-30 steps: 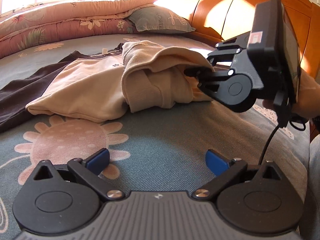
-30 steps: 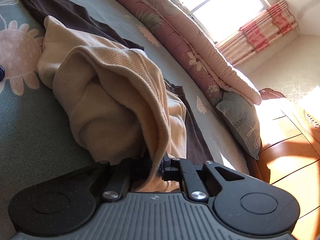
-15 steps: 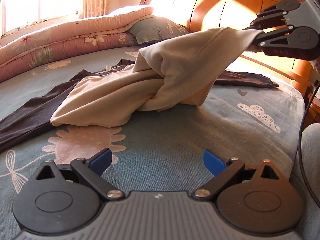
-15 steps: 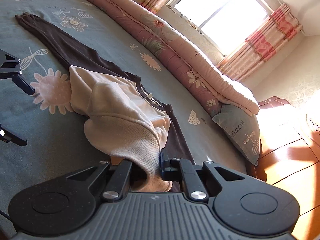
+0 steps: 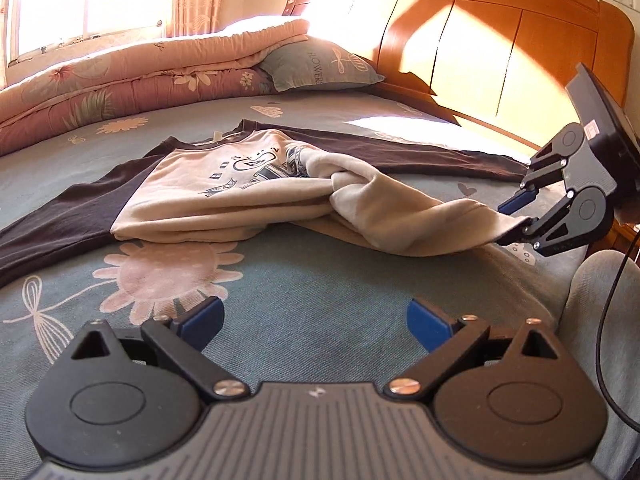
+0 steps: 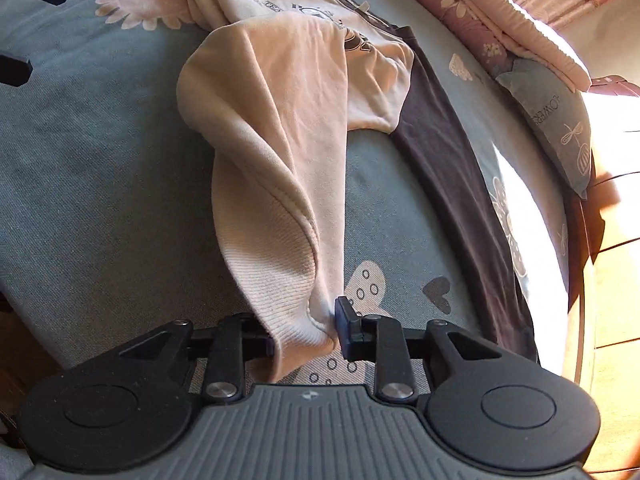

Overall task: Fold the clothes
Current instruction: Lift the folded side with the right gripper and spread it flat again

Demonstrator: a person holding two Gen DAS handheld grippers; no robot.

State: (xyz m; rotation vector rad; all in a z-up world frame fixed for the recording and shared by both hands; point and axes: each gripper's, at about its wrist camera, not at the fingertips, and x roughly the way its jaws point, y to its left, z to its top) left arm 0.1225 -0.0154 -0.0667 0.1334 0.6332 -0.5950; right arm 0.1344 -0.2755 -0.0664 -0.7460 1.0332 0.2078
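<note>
Right claw (image 6: pixel 306 330) opening, sweatshirt (image 6: pixel 280 128) hem btwn jaws; left claw (image 5: pixel 314 322) empty.

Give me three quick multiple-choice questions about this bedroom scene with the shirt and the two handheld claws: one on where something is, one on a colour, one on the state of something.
1. Where does the pillow lie?
A. against the wooden headboard
B. on top of the sweatshirt
C. on the floor

2. What colour are the sleeves of the sweatshirt?
A. bright red
B. dark brown
C. white

3. How is the left gripper?
A. shut on the quilt
C. shut on a sleeve
B. open, holding nothing

Answers:
1 A: it leans at the head of the bed, beside the folded quilt.
2 B: both long sleeves are dark against the cream body.
3 B: its blue pads stand wide apart over bare sheet; the right gripper has the cream hem between its opening jaws.
</note>
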